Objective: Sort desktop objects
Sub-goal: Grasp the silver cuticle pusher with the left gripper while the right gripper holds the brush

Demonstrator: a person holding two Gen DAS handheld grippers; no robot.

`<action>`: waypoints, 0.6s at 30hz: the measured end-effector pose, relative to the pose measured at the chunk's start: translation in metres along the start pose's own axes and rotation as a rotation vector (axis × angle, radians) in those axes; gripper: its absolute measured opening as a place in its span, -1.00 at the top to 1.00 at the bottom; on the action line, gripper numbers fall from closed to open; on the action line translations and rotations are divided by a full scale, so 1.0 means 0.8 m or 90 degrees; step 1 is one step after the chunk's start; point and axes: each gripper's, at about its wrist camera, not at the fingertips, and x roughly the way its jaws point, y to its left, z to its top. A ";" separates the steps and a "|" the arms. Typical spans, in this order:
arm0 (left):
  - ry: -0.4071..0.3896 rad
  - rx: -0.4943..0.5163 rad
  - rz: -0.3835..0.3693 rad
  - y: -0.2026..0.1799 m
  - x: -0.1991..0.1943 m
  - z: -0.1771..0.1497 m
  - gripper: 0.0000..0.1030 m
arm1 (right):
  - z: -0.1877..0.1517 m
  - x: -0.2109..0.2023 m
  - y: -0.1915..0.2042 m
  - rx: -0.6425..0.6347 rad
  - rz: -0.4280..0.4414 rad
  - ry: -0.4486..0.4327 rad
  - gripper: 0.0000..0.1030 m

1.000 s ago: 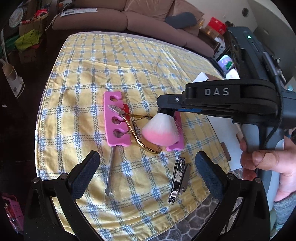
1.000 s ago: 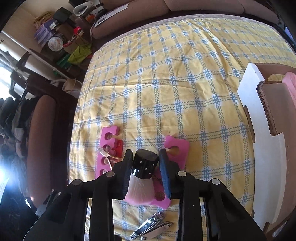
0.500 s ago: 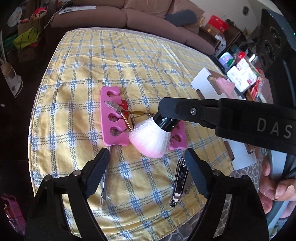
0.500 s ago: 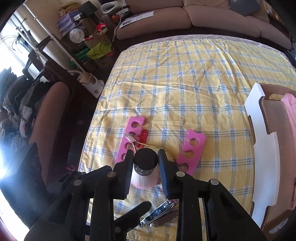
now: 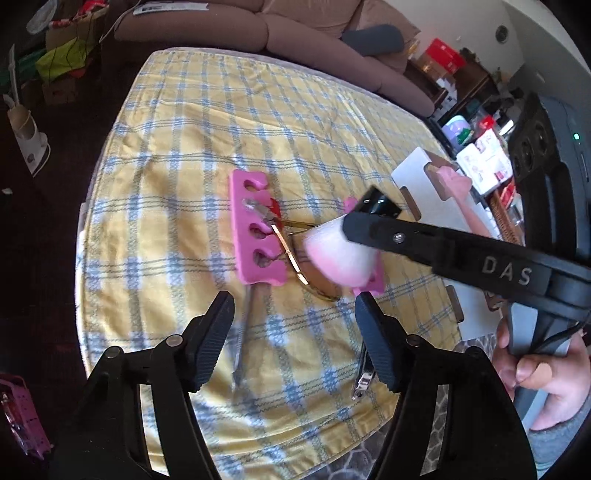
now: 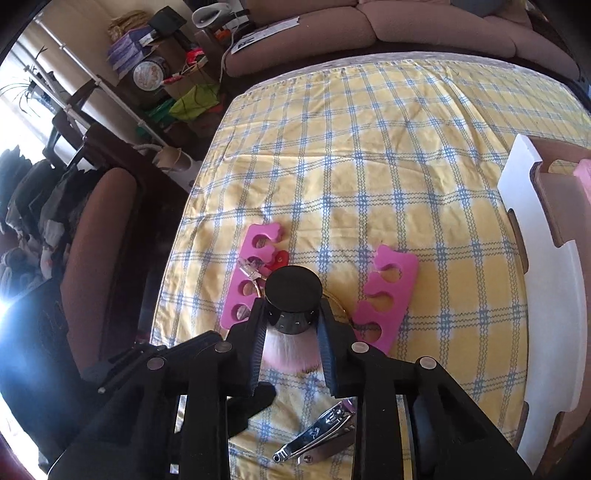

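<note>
My right gripper (image 6: 291, 314) is shut on a pink-and-white makeup brush (image 6: 293, 295) with a black base, held above the yellow checked tablecloth (image 6: 369, 166); the brush also shows in the left wrist view (image 5: 340, 254). Below it lie a pink toe separator (image 5: 255, 236) with a gold cuticle nipper (image 5: 291, 254) across it, a second pink toe separator (image 6: 384, 299), a metal file (image 5: 243, 332) and a nail clipper (image 6: 317, 435). My left gripper (image 5: 295, 321) is open and empty, above the near part of the cloth.
A white and brown organiser box (image 6: 539, 280) stands at the table's right edge, with something pink in it (image 5: 458, 184). A brown sofa (image 5: 258, 26) runs behind the table. A chair (image 6: 103, 236) and clutter are on the left.
My right gripper has lifted the brush higher and tilted it, drawing it right. My left gripper has shifted a little over the near part of the cloth.
</note>
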 end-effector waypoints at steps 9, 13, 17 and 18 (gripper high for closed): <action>-0.006 0.004 0.032 0.053 -0.028 -0.021 0.14 | -0.004 -0.062 -0.013 0.006 0.045 -0.048 0.49; 0.010 0.059 0.062 0.026 -0.011 -0.026 0.29 | -0.014 -0.071 -0.010 -0.002 0.057 -0.045 0.49; 0.009 0.124 0.128 -0.001 0.009 -0.027 0.47 | -0.021 -0.073 -0.004 -0.005 0.065 -0.044 0.49; 0.008 0.131 0.138 -0.004 0.012 -0.026 0.47 | -0.023 -0.074 -0.003 -0.005 0.068 -0.043 0.49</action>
